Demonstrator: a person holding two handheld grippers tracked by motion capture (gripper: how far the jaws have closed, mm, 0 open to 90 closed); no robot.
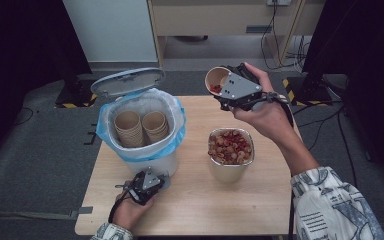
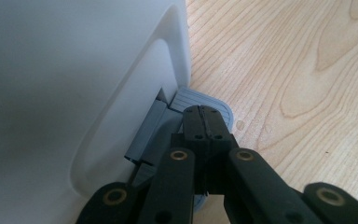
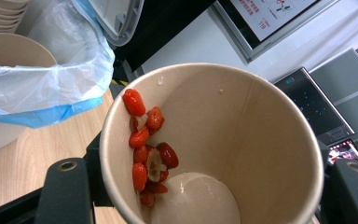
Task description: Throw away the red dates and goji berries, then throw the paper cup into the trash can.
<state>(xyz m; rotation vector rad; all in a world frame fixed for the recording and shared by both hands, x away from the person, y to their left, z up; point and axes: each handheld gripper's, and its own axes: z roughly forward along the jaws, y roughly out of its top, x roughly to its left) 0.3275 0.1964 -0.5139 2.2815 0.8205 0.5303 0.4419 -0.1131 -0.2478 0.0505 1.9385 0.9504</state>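
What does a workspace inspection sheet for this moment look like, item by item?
Surface: wooden table, bare around the containers.
Job's things: paper cup with red and pale bits stuck to its wall, tipped and held above the table; metal container full of the same mix; white pedal bin, lid up, blue liner, two stacks of used cups inside.
Clutter: nothing seen.
Grippers: right tool shut on the paper cup; left tool shut, tips on the bin's grey pedal.
Cables: one trails from each tool; more lie on the floor beyond the table.
Surroundings: grey carpet, dark stands with striped bases, monitors.
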